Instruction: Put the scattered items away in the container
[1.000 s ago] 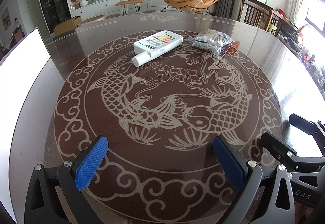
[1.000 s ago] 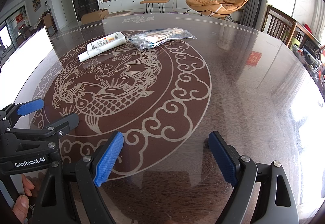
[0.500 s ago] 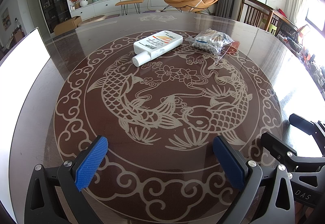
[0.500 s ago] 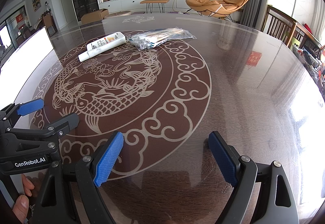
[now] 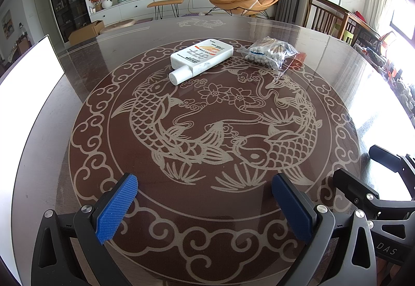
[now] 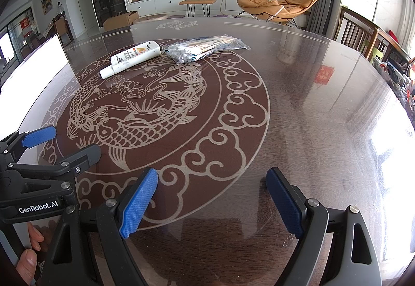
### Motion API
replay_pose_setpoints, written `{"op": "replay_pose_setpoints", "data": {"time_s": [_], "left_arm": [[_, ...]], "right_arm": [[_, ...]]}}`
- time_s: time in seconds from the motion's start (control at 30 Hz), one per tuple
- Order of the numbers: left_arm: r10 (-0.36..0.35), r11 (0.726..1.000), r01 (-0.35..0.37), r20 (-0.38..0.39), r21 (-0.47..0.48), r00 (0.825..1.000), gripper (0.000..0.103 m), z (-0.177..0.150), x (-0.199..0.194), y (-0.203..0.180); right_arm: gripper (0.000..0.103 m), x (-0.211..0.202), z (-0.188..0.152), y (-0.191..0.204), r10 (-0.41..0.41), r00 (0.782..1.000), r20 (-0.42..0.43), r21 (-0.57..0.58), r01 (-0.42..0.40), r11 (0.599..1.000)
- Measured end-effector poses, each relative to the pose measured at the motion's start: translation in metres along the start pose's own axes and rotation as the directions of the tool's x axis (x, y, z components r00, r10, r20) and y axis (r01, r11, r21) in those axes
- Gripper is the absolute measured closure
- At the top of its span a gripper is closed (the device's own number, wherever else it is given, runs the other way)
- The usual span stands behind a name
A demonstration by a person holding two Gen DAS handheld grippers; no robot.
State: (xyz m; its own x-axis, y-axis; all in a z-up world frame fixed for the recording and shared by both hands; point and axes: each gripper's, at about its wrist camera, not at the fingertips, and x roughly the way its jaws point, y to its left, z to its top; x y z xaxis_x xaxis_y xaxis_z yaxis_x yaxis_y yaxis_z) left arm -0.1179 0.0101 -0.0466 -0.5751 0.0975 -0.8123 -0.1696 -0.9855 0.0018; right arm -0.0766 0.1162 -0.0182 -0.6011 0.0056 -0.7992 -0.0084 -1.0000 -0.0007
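So, both grippers were seen held low over the near edge of a round glass-topped table (image 5: pixel 77 73) with a koi-and-cloud pattern etched into it. The left gripper (image 5: pixel 205 205) was spread wide with nothing between its blue pads (image 5: pixel 116 208), and the right gripper (image 6: pixel 212 200) was likewise parted and empty, its ribbed blue pads (image 6: pixel 138 201) well apart. In the right wrist view the left gripper (image 6: pixel 55 143) was caught at about 9 o'clock, also parted, with fingertips of the person's left hand (image 6: pixel 31 247) seen under it at 8 o'clock. In the left wrist view part of the right gripper's black frame was spotted at 4 o'clock. Two loose items were found on the far side of the pattern, well away from both grippers: a flat white bottle (image 5: pixel 199 59) was lying on its side at about 12 o'clock in the left view, cap pointed back toward the camera, and a clear plastic bag of cotton swabs (image 5: pixel 268 52) was set just beside it at roughly 1 o'clock. Whether the two were actually touching couldn't be told. From the right wrist the same white bottle (image 6: pixel 132 57) was seen at 11 o'clock with the bag (image 6: pixel 205 48) to its right, nearer 12. A bright white panel (image 5: pixel 23 70) was noted at the table's edge around 9 to 10 o'clock; it couldn't be told if it was the container.
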Motion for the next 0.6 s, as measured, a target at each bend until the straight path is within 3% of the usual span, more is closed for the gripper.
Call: {"op": "replay_pose_setpoints", "data": {"time_s": [0.33,0.43,0.53,0.6], "left_arm": [[0.0,1.0,0.0,0.0,0.0,1.0,0.0,0.0,0.0,0.0],[0.0,1.0,0.0,0.0,0.0,1.0,0.0,0.0,0.0,0.0],[0.002,1.0,-0.002,0.0,0.0,1.0,0.0,0.0,0.0,0.0],[0.001,1.0,-0.001,0.0,0.0,1.0,0.0,0.0,0.0,0.0]], "right_arm": [[0.016,0.0,0.0,0.0,0.0,1.0,0.0,0.0,0.0,1.0],[0.017,0.001,0.008,-0.003,0.064,0.997,-0.034,-0.039,-0.065,0.997],[0.017,-0.003,0.042,-0.033,0.142,0.988,0.062,0.081,-0.147,0.986],[0.017,0.016,0.078,-0.057,0.186,0.982,0.032,0.23,-0.188,0.955]]}}
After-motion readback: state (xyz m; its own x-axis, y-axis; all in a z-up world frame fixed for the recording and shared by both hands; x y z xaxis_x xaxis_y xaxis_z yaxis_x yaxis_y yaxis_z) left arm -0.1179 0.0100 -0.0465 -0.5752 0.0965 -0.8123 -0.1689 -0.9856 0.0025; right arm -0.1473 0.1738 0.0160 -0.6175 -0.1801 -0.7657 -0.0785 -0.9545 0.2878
